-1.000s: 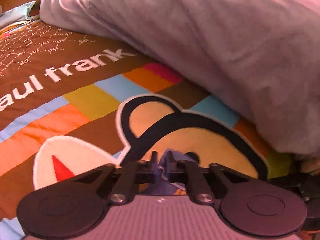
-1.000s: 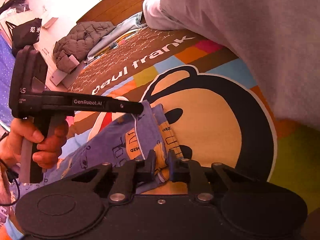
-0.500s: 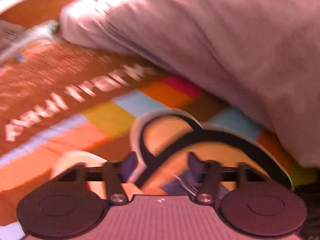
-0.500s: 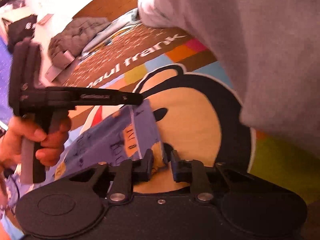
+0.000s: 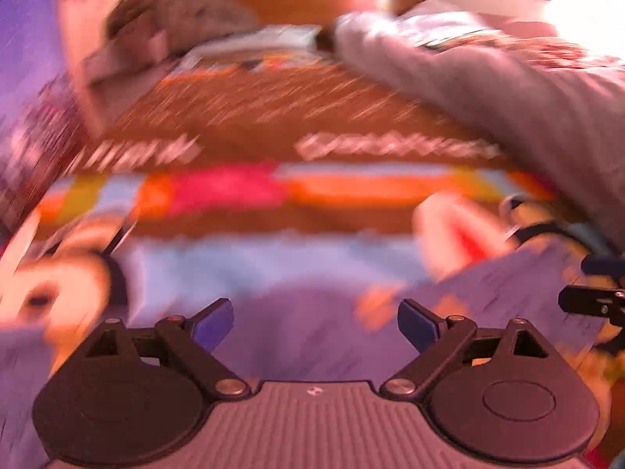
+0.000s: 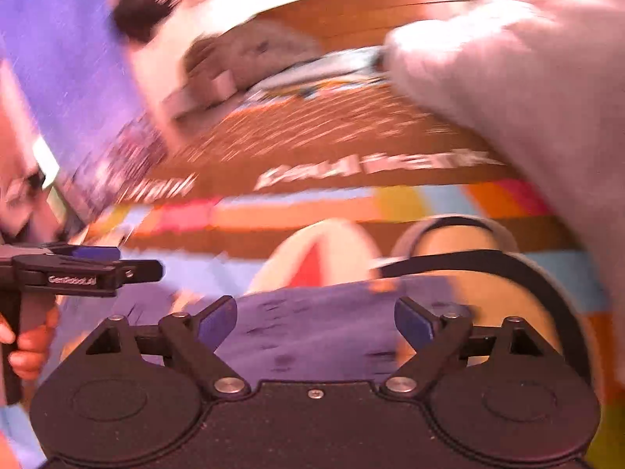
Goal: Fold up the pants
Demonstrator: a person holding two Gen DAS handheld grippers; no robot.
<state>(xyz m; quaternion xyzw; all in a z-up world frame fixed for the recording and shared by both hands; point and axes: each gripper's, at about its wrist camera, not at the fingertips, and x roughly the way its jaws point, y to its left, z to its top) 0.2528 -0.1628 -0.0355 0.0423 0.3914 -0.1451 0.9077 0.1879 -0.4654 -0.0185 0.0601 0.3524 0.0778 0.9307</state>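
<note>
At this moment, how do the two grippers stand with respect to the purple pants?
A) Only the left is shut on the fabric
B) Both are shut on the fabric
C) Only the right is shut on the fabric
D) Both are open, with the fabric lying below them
D: the left gripper and the right gripper each show their fingers spread wide apart, and the purple pants lie on the bedspread with nothing pinched.

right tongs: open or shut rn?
Open. The right tongs have their fingers spread wide, with the pants lying loose in the gap, not pinched.
</note>
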